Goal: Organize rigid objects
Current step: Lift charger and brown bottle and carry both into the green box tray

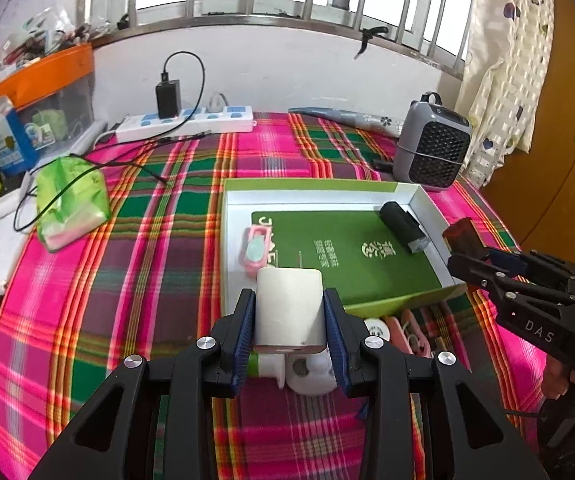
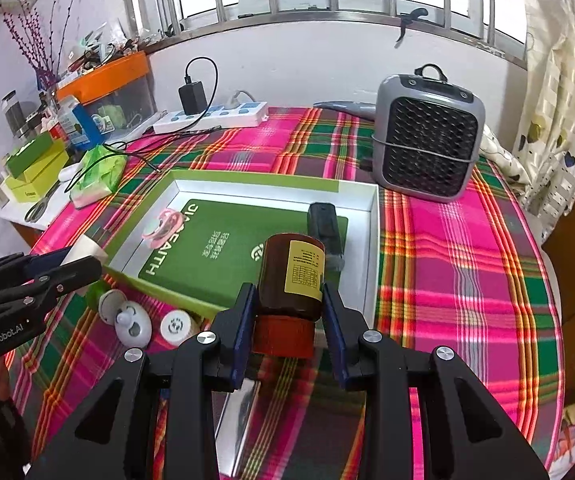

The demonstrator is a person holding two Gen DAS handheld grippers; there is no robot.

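Plaid tablecloth [image 1: 159, 248]; left tongs [image 1: 289, 312] clamp white charger [image 1: 289, 304], right tongs [image 2: 289, 312] clamp brown bottle [image 2: 291, 276].

The left gripper [image 1: 289, 316] is a black plastic frame with two angular arms, each cut through by a triangular opening; round silver screw heads sit at the joints of the linkage; its fingers [image 1: 244, 332] carry dark blue ribbed pads on their inner faces. The right gripper [image 2: 289, 312] is built alike: black arms, silver screws, blue ribbed fingers [image 2: 243, 324]. From the side, the right gripper's body bears the white letters "DAS" and small silver rivets; the left gripper's side reads "GenRobot.AI" in white; a thin black cable trails beneath the right gripper's handle.
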